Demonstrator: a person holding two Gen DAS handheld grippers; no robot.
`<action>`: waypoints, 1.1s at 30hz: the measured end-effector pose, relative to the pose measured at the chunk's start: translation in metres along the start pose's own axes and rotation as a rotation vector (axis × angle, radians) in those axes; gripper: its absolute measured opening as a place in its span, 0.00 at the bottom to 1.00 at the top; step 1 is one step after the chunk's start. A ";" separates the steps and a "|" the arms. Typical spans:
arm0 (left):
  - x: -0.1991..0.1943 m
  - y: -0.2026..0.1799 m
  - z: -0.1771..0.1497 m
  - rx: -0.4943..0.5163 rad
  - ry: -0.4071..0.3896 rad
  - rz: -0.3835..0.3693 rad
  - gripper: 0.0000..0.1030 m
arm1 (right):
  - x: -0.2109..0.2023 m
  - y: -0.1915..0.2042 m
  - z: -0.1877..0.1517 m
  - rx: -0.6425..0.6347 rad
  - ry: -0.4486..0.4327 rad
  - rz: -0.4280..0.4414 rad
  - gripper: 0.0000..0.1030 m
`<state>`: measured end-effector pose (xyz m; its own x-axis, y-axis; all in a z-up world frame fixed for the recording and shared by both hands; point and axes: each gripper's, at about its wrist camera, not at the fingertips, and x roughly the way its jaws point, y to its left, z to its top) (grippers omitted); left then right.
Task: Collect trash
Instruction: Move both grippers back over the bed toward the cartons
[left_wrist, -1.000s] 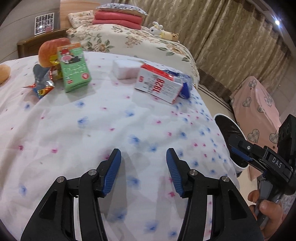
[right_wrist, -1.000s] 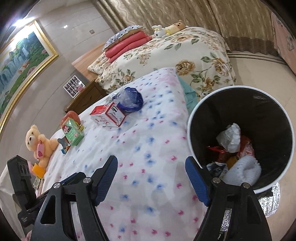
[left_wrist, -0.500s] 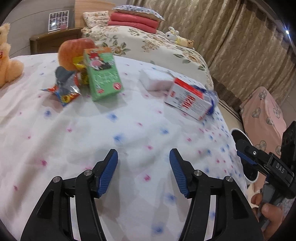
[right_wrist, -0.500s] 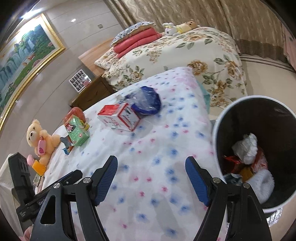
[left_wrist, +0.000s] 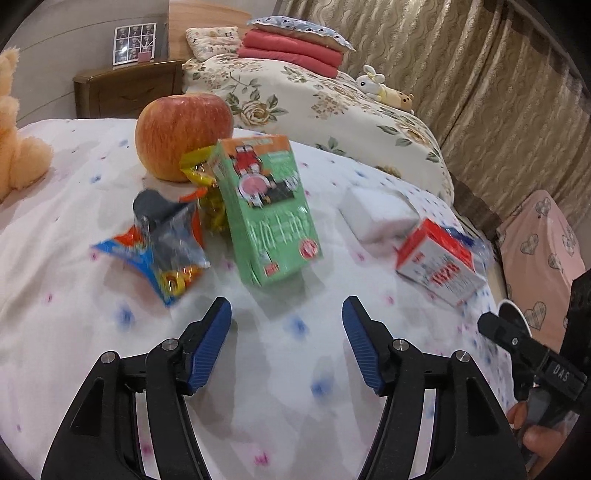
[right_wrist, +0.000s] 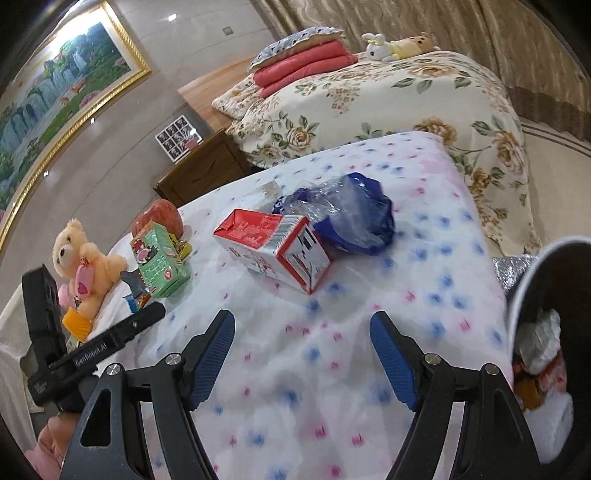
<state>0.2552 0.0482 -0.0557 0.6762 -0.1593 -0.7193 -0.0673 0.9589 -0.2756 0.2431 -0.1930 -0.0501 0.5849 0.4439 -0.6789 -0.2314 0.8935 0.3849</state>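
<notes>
A green carton (left_wrist: 271, 210) (right_wrist: 160, 264) lies on the spotted cloth just ahead of my left gripper (left_wrist: 287, 319), whose jaws are opening with nothing between them. Left of the carton lies a crumpled snack wrapper (left_wrist: 164, 247), and a yellow wrapper (left_wrist: 207, 177) is behind it. A red-and-white carton (left_wrist: 441, 266) (right_wrist: 277, 249) lies ahead of my right gripper (right_wrist: 302, 326), which stands open and empty. A blue plastic bag (right_wrist: 351, 218) rests behind that carton. The black trash bin (right_wrist: 546, 295), with rubbish inside, sits at the right edge of the table.
An apple (left_wrist: 183, 134) (right_wrist: 159, 218) stands behind the green carton. A white block (left_wrist: 376, 212) lies further right. A plush bear (right_wrist: 86, 262) sits at the table's left end. A flowered bed (right_wrist: 388, 99) and a wooden nightstand (left_wrist: 127, 86) stand beyond.
Both grippers have moved forward over the cloth toward the cartons, which now look larger and closer. The bin has slid to the right edge of the right wrist view. The left jaws have spread wider.
</notes>
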 end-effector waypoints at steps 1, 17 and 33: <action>0.002 0.000 0.002 0.000 -0.002 0.002 0.64 | 0.004 0.001 0.003 -0.007 0.006 0.000 0.75; 0.018 0.011 0.027 -0.020 -0.035 -0.023 0.50 | 0.033 0.009 0.024 -0.061 0.026 -0.008 0.72; -0.014 -0.006 -0.006 0.069 -0.049 -0.078 0.32 | 0.011 0.006 0.004 -0.050 0.048 -0.007 0.19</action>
<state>0.2417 0.0435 -0.0480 0.7130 -0.2243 -0.6644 0.0364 0.9580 -0.2844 0.2514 -0.1832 -0.0523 0.5493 0.4392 -0.7109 -0.2667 0.8984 0.3490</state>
